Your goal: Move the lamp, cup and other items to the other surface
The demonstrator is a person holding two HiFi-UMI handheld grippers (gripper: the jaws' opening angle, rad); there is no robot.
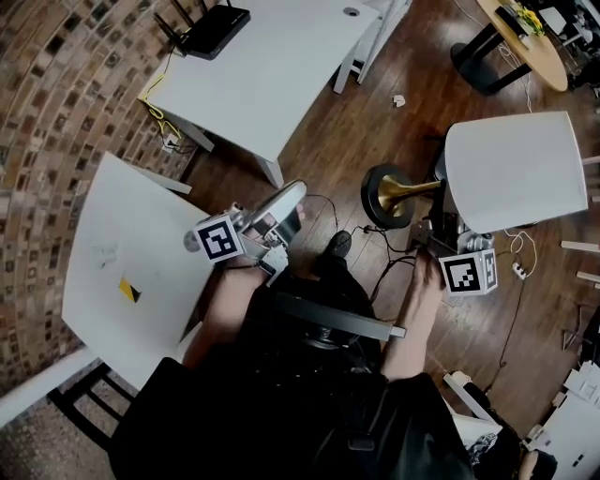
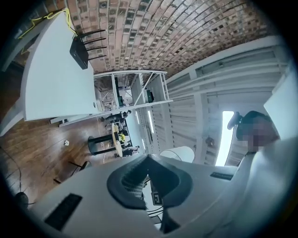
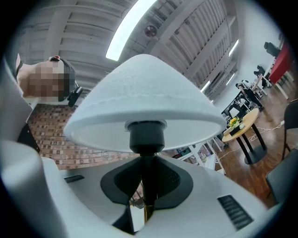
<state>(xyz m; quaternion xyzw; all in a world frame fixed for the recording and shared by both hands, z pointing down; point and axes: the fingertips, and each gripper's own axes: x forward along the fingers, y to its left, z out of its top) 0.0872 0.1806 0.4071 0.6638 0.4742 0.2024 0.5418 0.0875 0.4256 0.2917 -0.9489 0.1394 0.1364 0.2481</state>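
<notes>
Right tongs clamp the lamp stem, tilted slightly upward.

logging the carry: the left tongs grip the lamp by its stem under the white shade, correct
Not the left. The right tongs grip the lamp by its stem under the white shade, as the right gripper view shows.

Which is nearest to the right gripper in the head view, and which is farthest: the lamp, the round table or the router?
1. Lamp: clamped in the right gripper itself.
2. Round table: upper right corner.
3. Router: far upper left.
</notes>
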